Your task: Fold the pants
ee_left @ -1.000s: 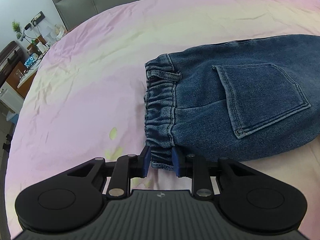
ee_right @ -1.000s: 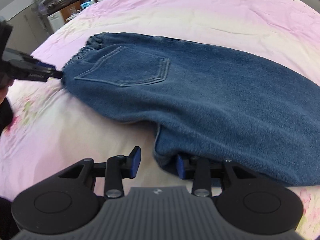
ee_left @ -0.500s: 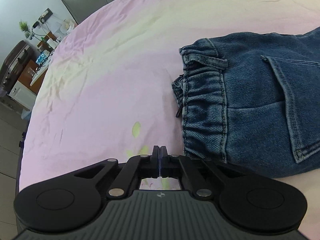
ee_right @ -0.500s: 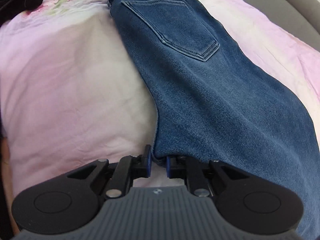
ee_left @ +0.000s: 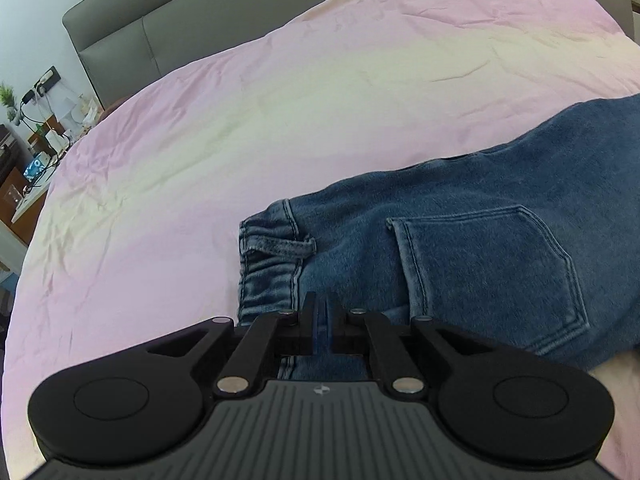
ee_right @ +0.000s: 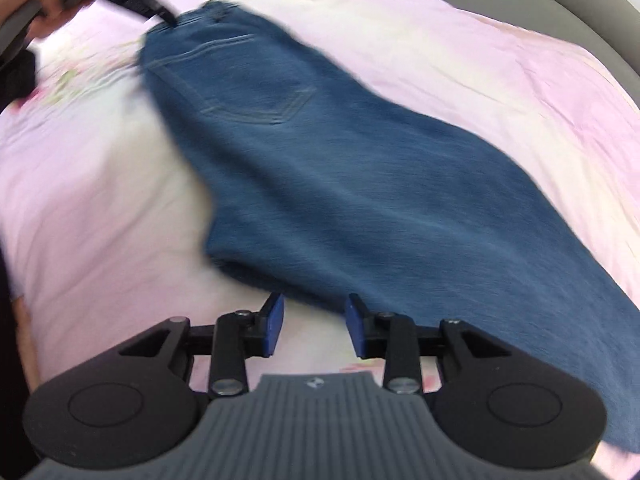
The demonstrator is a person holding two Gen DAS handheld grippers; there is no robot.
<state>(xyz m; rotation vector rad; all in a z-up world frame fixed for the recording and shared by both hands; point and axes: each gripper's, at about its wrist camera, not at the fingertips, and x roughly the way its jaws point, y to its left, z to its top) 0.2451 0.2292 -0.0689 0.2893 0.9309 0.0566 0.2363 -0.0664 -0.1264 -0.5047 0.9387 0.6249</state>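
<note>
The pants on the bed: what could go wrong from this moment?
1. The right gripper is opening with no cloth between its pads, so the leg edge may settle crooked.
2. The left gripper pinches the waistband of the pants; pulling alone could bunch them on the bedsheet.

Denim pants [ee_left: 480, 216] — soft, matt, wrinkled cotton-looking bedsheet [ee_left: 240, 100], seemingly plastic tongs [ee_right: 314, 322]

Pants lying on bed, both wrist views.
Pants [ee_left: 480, 240] are lying on the bed [ee_left: 280, 120], waistband at 9 o'clock; headboard [ee_left: 160, 12] is standing behind at 11 o'clock, a cluttered side table [ee_left: 36, 148] at 9 o'clock beyond.
</note>
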